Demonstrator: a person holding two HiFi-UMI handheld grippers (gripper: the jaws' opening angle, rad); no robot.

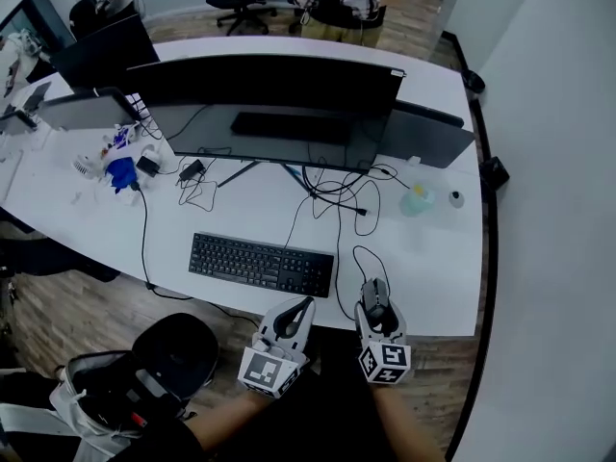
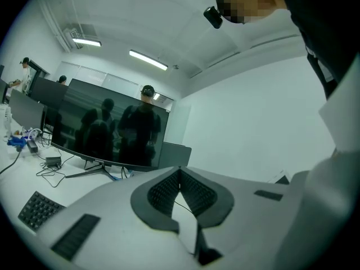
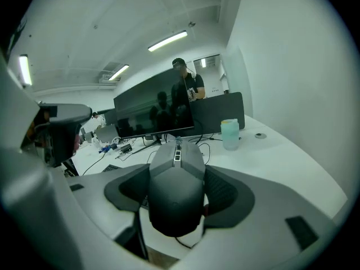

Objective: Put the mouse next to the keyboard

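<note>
Pinching the dark grey wired mouse (image 3: 175, 191) by its sides, the 2 fingers of the right gripper (image 1: 373, 308) hold it near the front edge of the white table (image 1: 428, 258), to the right of the black keyboard (image 1: 262, 264) and clear of it. Whether the mouse rests on the surface or hangs just above it cannot be told. The left gripper (image 1: 293, 318) sits below the keyboard's right end, over the table's front edge, with its 2 fingers pressed together on nothing. The thin black cable (image 1: 354, 255) loops from the mouse nose across the gap toward the keyboard. Probable hazards: the loop may bunch or catch under the mouse as it travels left, tugging it askew in the grasp. The smooth curved shell may slip from the pads if pressure eases, and this close to the edge a slip could drop it off the table. An overshoot would bump the keyboard's right end.
</note>
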